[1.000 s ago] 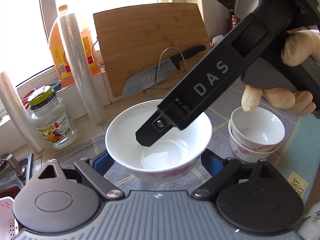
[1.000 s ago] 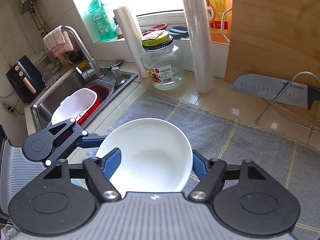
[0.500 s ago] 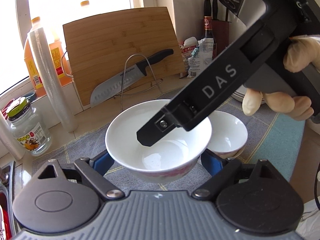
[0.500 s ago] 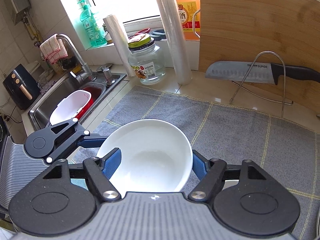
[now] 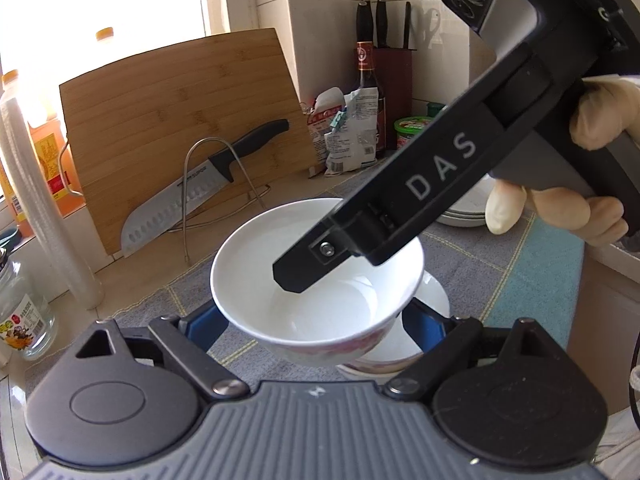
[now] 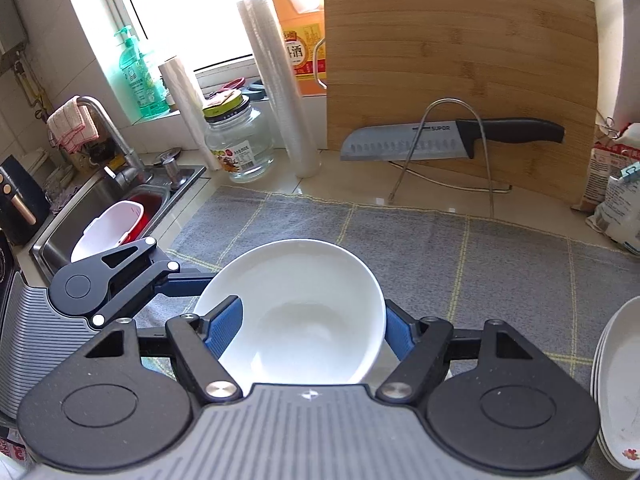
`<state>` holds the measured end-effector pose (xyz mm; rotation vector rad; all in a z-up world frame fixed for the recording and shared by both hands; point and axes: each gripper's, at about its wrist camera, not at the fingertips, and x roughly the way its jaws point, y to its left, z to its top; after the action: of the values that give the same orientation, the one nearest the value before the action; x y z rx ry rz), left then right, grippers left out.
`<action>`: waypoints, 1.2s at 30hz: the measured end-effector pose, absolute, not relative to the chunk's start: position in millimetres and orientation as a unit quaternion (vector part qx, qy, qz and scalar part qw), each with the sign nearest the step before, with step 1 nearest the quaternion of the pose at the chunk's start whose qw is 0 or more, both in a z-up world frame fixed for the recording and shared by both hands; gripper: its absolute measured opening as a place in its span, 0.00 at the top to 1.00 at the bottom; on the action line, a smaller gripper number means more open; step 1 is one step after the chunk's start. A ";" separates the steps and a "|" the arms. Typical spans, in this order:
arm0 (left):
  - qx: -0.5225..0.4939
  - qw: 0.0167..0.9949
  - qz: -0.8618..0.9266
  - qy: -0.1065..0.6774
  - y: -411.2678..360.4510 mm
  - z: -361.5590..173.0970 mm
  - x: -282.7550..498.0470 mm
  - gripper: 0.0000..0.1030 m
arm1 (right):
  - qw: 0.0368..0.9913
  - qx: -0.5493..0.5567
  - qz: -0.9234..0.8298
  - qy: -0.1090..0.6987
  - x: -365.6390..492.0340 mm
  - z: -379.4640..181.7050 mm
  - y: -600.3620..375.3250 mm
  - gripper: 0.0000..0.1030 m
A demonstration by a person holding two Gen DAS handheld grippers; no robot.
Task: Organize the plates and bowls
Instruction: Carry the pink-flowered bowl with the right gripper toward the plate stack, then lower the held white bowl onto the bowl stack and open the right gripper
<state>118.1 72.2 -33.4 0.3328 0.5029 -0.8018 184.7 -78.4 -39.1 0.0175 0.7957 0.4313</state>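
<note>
Currently both grippers are clamping one white bowl [image 5: 316, 276]: the left gripper [image 5: 316, 320] is pressing its blue pads against the outer sides, while the right gripper [image 6: 314, 330] is pinching the rim, one finger [image 5: 320, 256] reaching inside. The bowl is hanging above a smaller floral bowl [image 5: 400, 344] sitting on the grey checked mat [image 6: 480, 248]. A gloved hand [image 5: 560, 204] is gripping the right tool. Stacked white plates [image 6: 618, 392] are lying at the mat's right edge. A Supor knife [image 6: 432, 140] is resting on a wire stand against a bamboo cutting board [image 6: 460, 52].
</note>
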 end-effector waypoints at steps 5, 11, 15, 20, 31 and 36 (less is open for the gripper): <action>0.160 0.868 -0.403 0.242 54.6 -37.5 119.9 0.10 | 0.902 0.019 0.188 0.387 180.7 -42.6 -97.0 0.23; 0.167 0.859 -0.415 0.248 36.7 -45.7 119.8 0.10 | 0.902 0.029 0.172 0.394 177.9 -52.1 -112.9 0.23; 0.167 0.854 -0.419 0.258 32.8 -52.1 120.4 0.10 | 0.900 0.034 0.169 0.401 177.4 -61.5 -118.0 0.23; 0.168 0.851 -0.419 0.269 31.0 -56.5 120.5 0.10 | 0.897 0.036 0.168 0.408 179.9 -69.0 -120.0 0.23; 0.168 0.848 -0.416 0.282 29.0 -61.0 125.0 0.10 | 0.894 0.031 0.174 0.413 184.5 -75.1 -119.7 0.23; 0.171 0.846 -0.416 0.285 25.9 -61.9 127.0 0.10 | 0.893 0.028 0.170 0.416 185.3 -78.2 -118.8 0.23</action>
<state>127.0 25.9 -61.9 0.3616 0.6008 -0.8778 185.3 -118.8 -78.2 0.0573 0.8624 0.3537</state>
